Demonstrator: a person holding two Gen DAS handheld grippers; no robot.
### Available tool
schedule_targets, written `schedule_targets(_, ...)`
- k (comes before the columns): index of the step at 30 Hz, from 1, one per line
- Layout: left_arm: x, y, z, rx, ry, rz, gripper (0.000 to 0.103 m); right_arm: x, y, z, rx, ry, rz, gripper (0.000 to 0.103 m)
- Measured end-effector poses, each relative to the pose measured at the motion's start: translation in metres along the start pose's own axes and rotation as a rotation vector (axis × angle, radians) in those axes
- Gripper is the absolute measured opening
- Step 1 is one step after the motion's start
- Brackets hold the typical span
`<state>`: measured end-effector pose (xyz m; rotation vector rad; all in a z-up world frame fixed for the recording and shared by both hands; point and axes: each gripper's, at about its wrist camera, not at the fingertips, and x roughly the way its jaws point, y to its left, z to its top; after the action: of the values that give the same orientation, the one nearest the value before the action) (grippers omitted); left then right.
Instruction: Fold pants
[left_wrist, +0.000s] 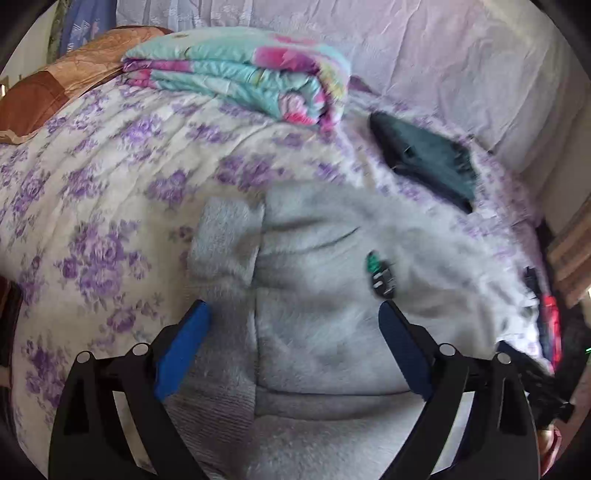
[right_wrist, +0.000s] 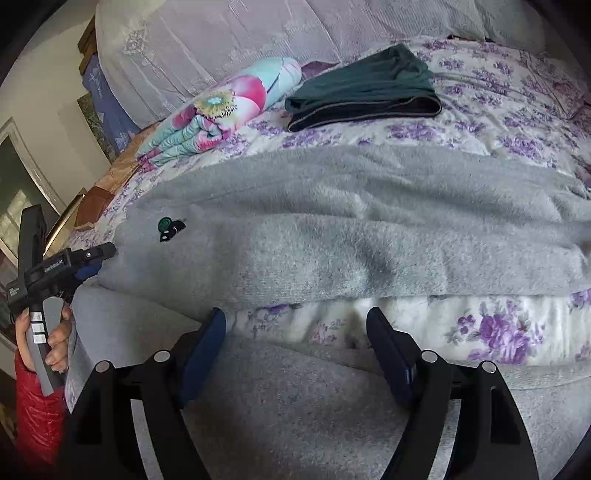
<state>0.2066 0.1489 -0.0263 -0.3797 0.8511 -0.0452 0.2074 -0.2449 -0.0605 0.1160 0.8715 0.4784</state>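
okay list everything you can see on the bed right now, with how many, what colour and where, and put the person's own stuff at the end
pants: one, fuzzy grey, spread across the bed nearest the cameras
badge: one, green and black, on the pants
bedspread: one, white with purple flowers, under everything
quilt: one, folded, teal and pink floral, far side of the bed
dark garment: one, folded, dark green, beside the quilt
pillow: one, brown, at the bed's far left edge
curtain: one, pale lilac, behind the bed
left claw: one, black with blue pads, open over the pants
right claw: one, same colours, open at the pants' near edge
hand: one, red sleeve, holding the left claw's handle
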Motion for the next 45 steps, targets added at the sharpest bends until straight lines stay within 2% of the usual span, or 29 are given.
schedule_targets(2,-0.014,0.008,0.015,-0.016,-0.037,-0.008,0.09,-0.011,0.002,0.006,-0.022,-0.037,0.016,0.079)
schedule_targets(5,-0.01,0.025,0.04,-0.036,-0.063,0.069,0.09,-0.011,-0.001,0.013,-0.03,-0.08,0.041,0.08)
schedule_targets(7,0.006,0.042,0.051,-0.066,-0.039,0.087,0.09,0.009,-0.004,0.006,-0.021,-0.031,0.012,0.083)
schedule_targets(9,0.028,0.054,0.056,-0.093,0.008,0.066,0.09,0.037,-0.011,-0.001,0.005,0.076,-0.022,0.085)
schedule_targets(10,0.04,0.057,0.057,-0.102,0.039,0.06,0.089,0.035,-0.009,0.002,-0.009,0.059,-0.023,0.09)
schedule_targets(12,0.06,0.061,0.058,-0.113,0.091,0.051,0.091,0.036,-0.004,0.006,-0.025,0.081,-0.047,0.091)
schedule_targets(15,0.067,0.057,0.062,-0.076,0.082,0.057,0.093,0.027,0.004,0.008,-0.057,0.063,-0.083,0.091)
schedule_targets(16,0.067,0.057,0.061,-0.07,0.075,0.046,0.093,0.02,0.006,0.01,-0.059,0.041,-0.075,0.091)
schedule_targets(17,0.065,0.06,0.06,-0.068,0.052,-0.003,0.092,0.011,0.007,0.014,-0.06,0.006,-0.053,0.091)
schedule_targets(20,0.053,0.071,0.057,-0.106,0.016,-0.148,0.086,-0.006,0.008,0.031,-0.069,-0.091,0.009,0.091)
schedule_targets(22,0.049,0.072,0.055,-0.101,0.019,-0.211,0.082,-0.003,0.005,0.048,-0.085,-0.1,0.057,0.092)
schedule_targets(23,0.05,0.067,0.052,-0.082,0.027,-0.214,0.081,0.001,0.002,0.056,-0.098,-0.104,0.076,0.093)
schedule_targets(24,0.052,0.062,0.05,-0.052,0.038,-0.204,0.075,0.005,-0.001,0.063,-0.116,-0.113,0.101,0.096)
schedule_targets(25,0.054,0.057,0.048,-0.027,0.047,-0.195,0.065,0.009,-0.004,0.069,-0.13,-0.123,0.116,0.098)
schedule_targets(27,0.058,0.049,0.046,0.019,0.057,-0.181,0.059,0.02,-0.011,0.083,-0.163,-0.142,0.097,0.098)
schedule_targets(31,0.06,0.052,0.047,0.011,0.055,-0.205,0.044,0.05,-0.013,0.113,-0.285,-0.043,-0.013,0.098)
schedule_targets(34,0.056,0.048,0.048,0.045,0.026,-0.209,0.041,0.066,-0.011,0.129,-0.394,-0.011,-0.059,0.098)
schedule_targets(36,0.053,0.045,0.049,0.064,0.004,-0.209,0.041,0.076,-0.013,0.138,-0.458,0.008,-0.057,0.097)
schedule_targets(39,0.051,0.045,0.05,0.071,-0.011,-0.22,0.041,0.094,-0.02,0.146,-0.55,0.053,-0.005,0.096)
schedule_targets(41,0.055,0.047,0.051,0.06,0.0,-0.227,0.041,0.108,-0.024,0.148,-0.571,0.11,0.019,0.091)
schedule_targets(44,0.059,0.05,0.052,0.045,0.015,-0.241,0.041,0.13,-0.033,0.145,-0.537,0.204,0.075,0.082)
schedule_targets(45,0.06,0.05,0.052,0.045,0.017,-0.243,0.041,0.136,-0.035,0.143,-0.52,0.224,0.084,0.073)
